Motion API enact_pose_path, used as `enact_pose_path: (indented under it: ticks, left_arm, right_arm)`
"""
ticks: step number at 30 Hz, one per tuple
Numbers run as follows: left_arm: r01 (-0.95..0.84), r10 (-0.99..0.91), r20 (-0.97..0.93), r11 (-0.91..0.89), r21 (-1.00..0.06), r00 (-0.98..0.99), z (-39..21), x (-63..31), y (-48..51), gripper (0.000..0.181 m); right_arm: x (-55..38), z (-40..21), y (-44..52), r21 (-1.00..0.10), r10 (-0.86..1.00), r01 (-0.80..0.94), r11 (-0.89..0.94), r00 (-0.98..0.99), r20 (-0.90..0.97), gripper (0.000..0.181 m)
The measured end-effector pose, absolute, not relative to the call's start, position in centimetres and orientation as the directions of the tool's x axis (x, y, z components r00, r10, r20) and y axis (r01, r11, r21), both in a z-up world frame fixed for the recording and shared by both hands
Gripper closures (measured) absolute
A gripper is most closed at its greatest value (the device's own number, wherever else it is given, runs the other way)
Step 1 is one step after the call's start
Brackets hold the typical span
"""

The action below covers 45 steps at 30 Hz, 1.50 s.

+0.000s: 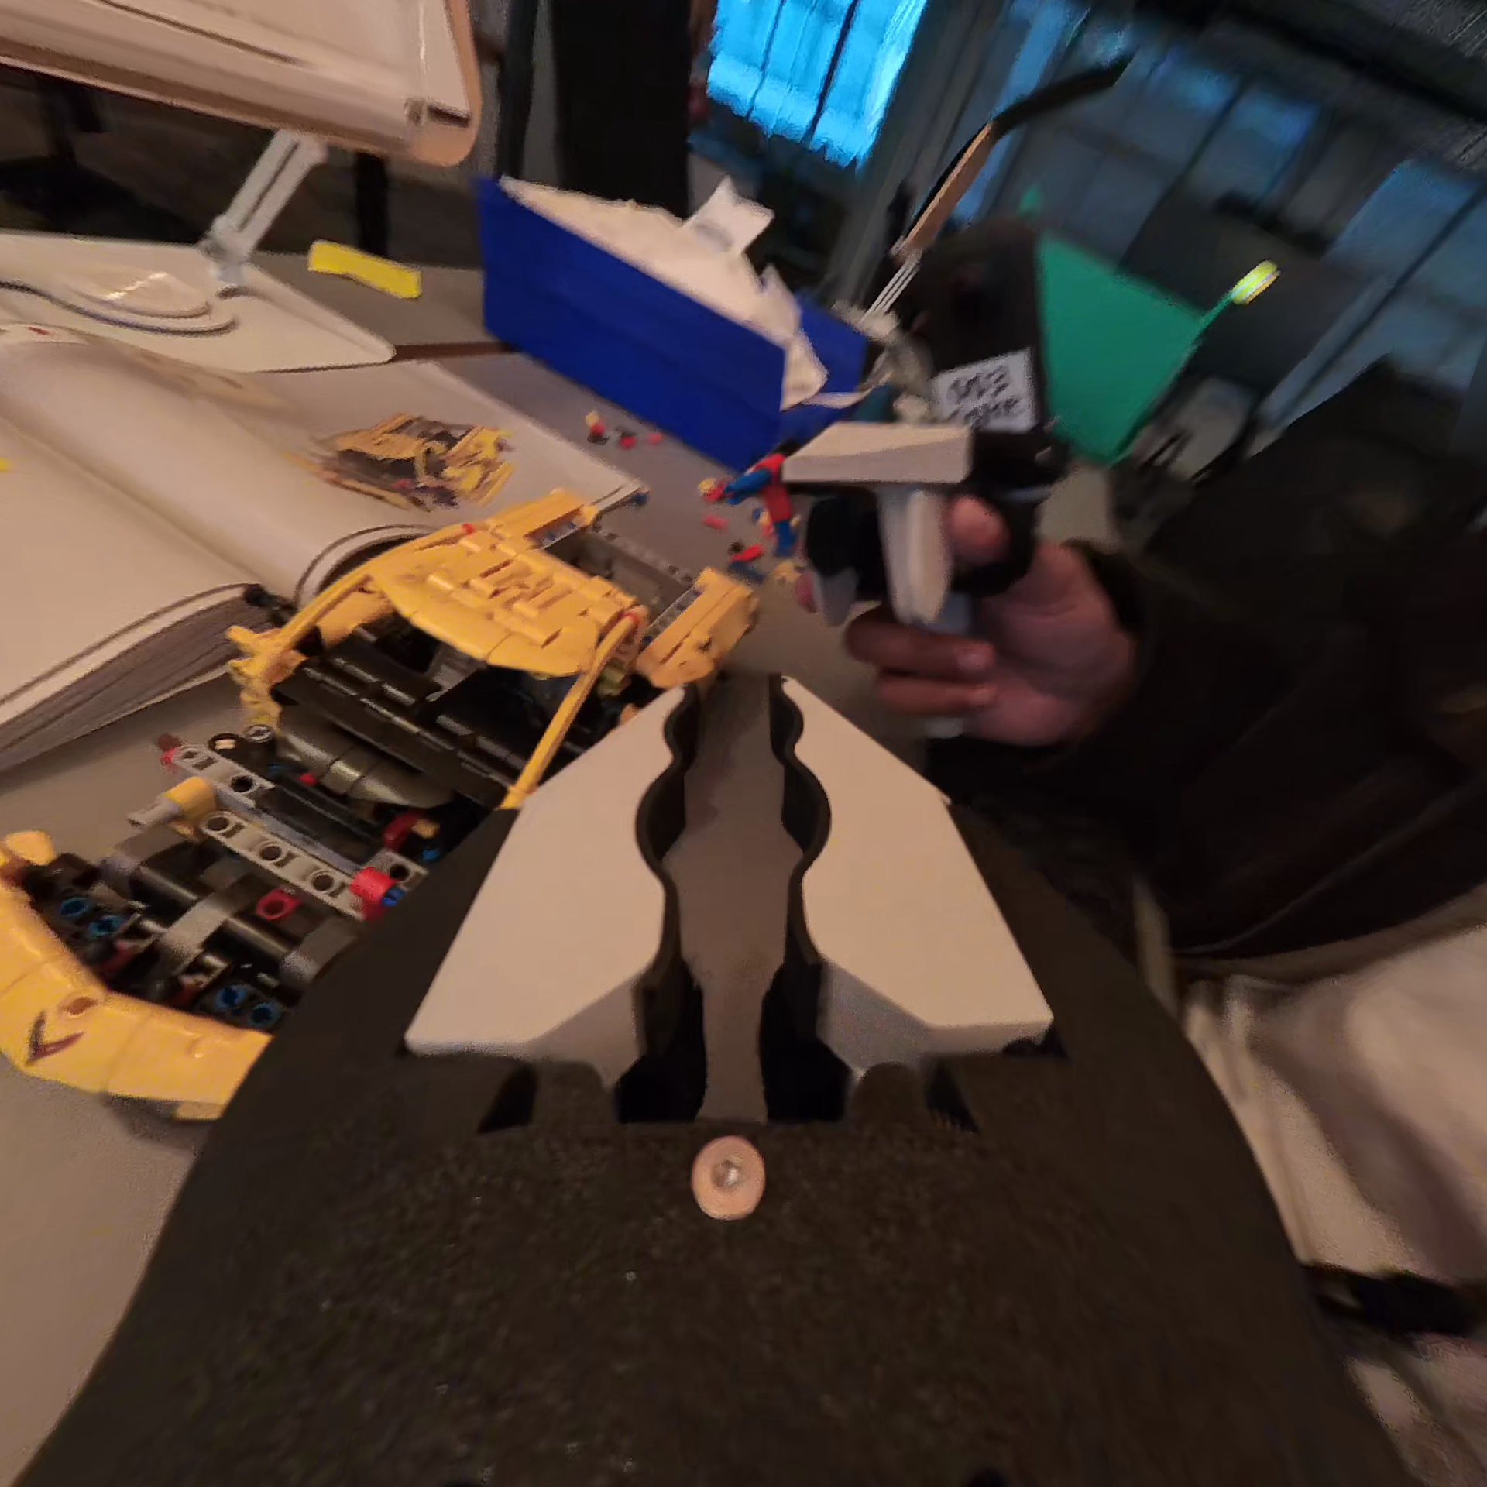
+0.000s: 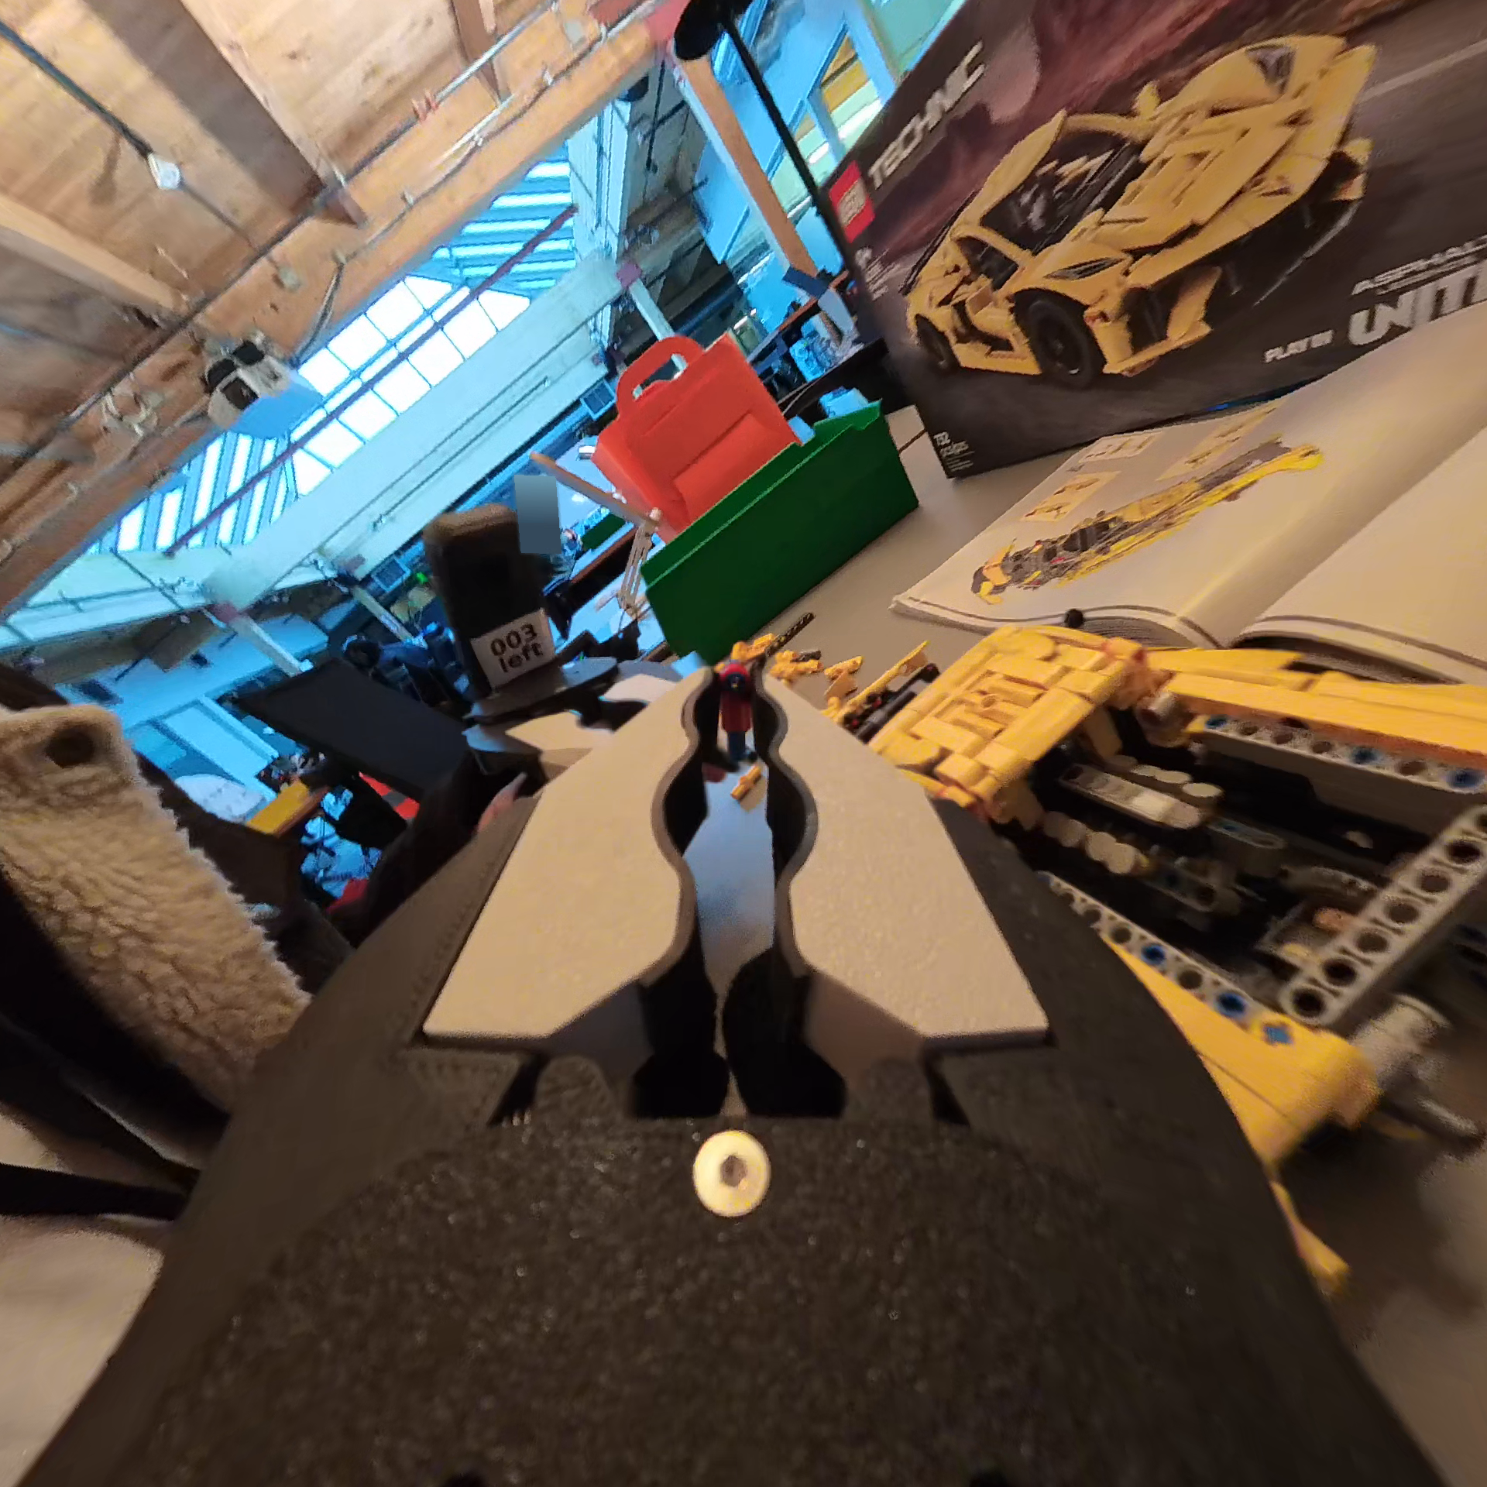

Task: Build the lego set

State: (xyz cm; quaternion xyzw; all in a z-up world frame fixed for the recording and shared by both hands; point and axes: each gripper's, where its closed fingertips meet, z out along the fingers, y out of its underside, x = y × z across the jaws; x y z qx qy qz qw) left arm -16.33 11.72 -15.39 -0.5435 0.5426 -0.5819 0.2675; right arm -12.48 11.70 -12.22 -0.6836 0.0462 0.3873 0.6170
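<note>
Your left claw (image 1: pixel 731 684) had its jaws parted by a narrow gap with nothing between them, hovering right at the near edge of the yellow car (image 1: pixel 451 644). Your right claw (image 2: pixel 732 684) was the same deal, slightly apart and empty, pointing past the car's side toward the loose bits (image 2: pixel 813 668) scattered on the table (image 2: pixel 845 579). One small yellow piece (image 2: pixel 747 782) lay on the table in line with that gap, not gripped.

Further out, the car sat in front of the open instruction book (image 1: pixel 201 499), with the green bin (image 2: pixel 772 531) and the set's box (image 2: pixel 1167 241) behind. The blue bin (image 1: pixel 636 330) held what looked like bags.

Progress-wise, I'd say you were well in: roof panels and front bumper were on, but the grey beams (image 1: pixel 290 837) and dark innards were exposed along the side, and no wheels were visible. Plenty of body panels left, I reckon
</note>
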Motion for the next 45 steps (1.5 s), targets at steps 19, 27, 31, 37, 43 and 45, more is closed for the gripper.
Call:
enact_pose_path:
  ticks: [19, 27, 31, 37, 43, 45]
  left_arm:
    - [-0.285, -0.951, 0.210, -0.142, -0.948, -0.225, -15.8, -13.7, 9.5, 0.159]
    - [-0.210, -0.947, 0.269, -0.231, -0.950, -0.176, -14.5, -14.1, 11.5, 0.164]
    - [-0.211, -0.957, 0.215, -0.174, -0.962, -0.192, -14.6, -14.2, 11.1, 0.174]
    - [-0.201, -0.962, 0.136, -0.088, -0.976, -0.237, -14.6, -14.7, 10.5, 0.177]
    - [-0.148, -0.801, 0.404, -0.379, -0.913, -0.442, -11.7, -16.2, 9.3, 0.177]
    - [-0.142, -0.711, 0.470, -0.471, -0.871, -0.523, -10.6, -16.9, 8.9, 0.178]
  right_arm:
    - [-15.0, -13.4, 12.4, -0.881, 0.407, -0.394, -0.262, 0.783, -0.471, 0.176]
    - [-15.2, -13.1, 12.3, -0.883, 0.423, -0.394, -0.254, 0.776, -0.468, 0.175]
    - [-15.2, -13.4, 12.3, -0.866, 0.422, -0.417, -0.276, 0.757, -0.499, 0.175]
    - [-15.6, -13.3, 11.9, -0.828, 0.461, -0.464, -0.314, 0.688, -0.561, 0.175]
    - [-16.2, -10.4, 10.3, -0.815, 0.620, -0.515, -0.267, 0.555, -0.554, 0.153]
    - [-16.3, -9.6, 9.8, -0.783, 0.662, -0.555, -0.280, 0.480, -0.576, 0.148]
